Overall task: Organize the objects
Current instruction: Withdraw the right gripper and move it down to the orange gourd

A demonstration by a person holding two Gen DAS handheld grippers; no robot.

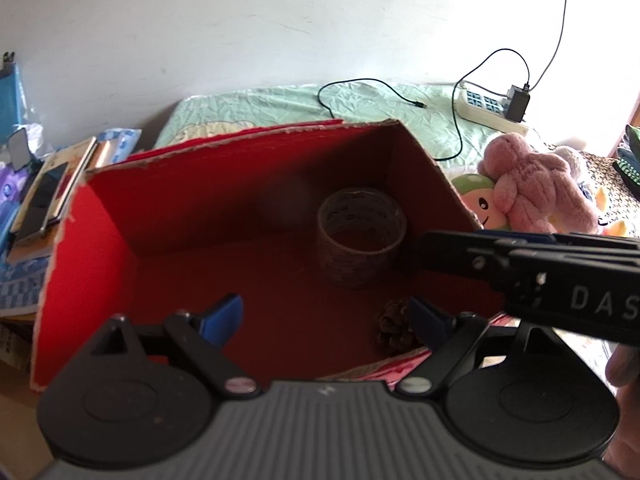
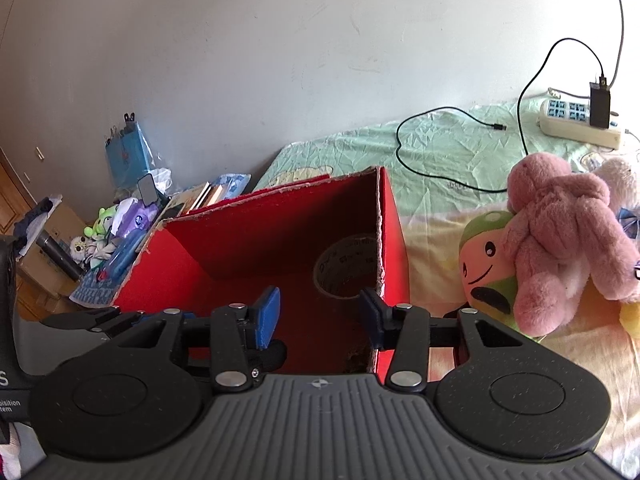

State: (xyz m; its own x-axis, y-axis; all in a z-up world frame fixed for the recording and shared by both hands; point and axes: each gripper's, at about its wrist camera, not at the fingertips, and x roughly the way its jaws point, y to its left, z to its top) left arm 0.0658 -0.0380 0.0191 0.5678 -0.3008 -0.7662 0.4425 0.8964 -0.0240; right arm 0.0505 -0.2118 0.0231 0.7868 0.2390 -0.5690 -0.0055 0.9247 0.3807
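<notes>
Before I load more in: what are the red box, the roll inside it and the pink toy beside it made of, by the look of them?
Red box: corrugated cardboard, matte red faces; torn top edges show brown fluting. Roll: looks like clear packing tape on a brown card core, slightly glossy, with faint print showing. Pink toy: soft plush, fuzzy pile, likely synthetic.

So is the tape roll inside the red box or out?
Inside. The tape roll stands on the floor of the red box, near its far right corner.
</notes>
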